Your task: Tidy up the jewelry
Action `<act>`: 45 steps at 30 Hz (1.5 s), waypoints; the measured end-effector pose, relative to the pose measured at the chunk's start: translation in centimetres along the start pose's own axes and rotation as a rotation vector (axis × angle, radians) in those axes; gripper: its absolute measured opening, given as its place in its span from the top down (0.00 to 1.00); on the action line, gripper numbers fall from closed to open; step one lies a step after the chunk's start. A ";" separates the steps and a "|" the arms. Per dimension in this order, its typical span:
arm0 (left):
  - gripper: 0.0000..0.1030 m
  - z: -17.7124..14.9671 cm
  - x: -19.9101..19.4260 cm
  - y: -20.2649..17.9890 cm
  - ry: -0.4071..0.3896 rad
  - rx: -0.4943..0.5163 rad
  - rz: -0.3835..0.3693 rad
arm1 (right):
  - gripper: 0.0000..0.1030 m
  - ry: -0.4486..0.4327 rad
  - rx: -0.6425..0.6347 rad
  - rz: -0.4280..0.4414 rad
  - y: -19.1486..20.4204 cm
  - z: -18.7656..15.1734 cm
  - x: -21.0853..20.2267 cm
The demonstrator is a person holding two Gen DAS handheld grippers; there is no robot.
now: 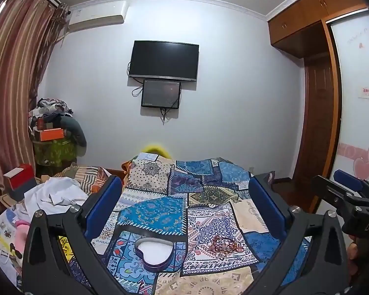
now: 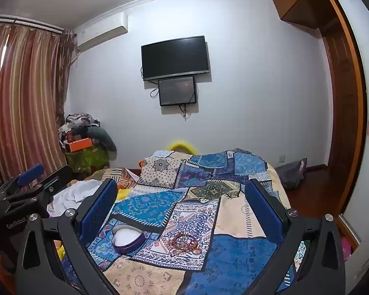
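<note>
— Between my left claw's (image 1: 184, 206) spread fingers, what do you see?

— Nothing gripped. Just ahead of them, low and a little left, I see the heart-shaped box (image 1: 154, 252), lid off, on the patchwork cloth (image 1: 209, 186). Right of it lies the jewelry pile (image 1: 222, 243), apart from the box.

— And my right claw (image 2: 180, 207)?

— Also wide apart, empty; the pile sits just ahead, centred. Farther off, a television (image 1: 163, 60) hangs on the wall.

Patchwork bedspread (image 1: 157, 211): heart tin (image 1: 155, 252), bracelets (image 1: 223, 243).
</note>
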State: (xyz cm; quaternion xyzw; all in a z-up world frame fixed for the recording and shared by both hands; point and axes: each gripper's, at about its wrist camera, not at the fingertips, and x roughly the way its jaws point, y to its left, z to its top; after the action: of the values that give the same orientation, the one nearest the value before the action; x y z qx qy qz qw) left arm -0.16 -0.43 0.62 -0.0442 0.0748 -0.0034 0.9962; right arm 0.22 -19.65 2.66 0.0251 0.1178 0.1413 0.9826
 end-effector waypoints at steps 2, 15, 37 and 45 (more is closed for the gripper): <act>0.00 0.0 0.0 0.0 0.001 -0.001 -0.001 | 0.00 0.000 0.006 -0.001 -0.3 -0.1 -0.1; 0.00 -0.3 0.2 0.1 0.005 -0.003 -0.001 | 0.00 0.000 0.008 -0.001 -0.4 -0.1 -0.1; 0.00 -0.6 0.5 0.1 0.011 -0.003 -0.002 | 0.00 -0.001 0.006 -0.004 -0.4 0.1 0.0; 0.00 -0.6 0.5 -0.1 0.013 0.002 0.000 | 0.00 -0.003 0.009 -0.004 -0.3 0.1 -0.1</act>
State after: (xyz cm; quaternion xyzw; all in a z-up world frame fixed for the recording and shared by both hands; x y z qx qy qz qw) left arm 0.24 -0.54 -0.03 -0.0431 0.0814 -0.0040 0.9957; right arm 0.22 -20.00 2.76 0.0293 0.1168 0.1389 0.9830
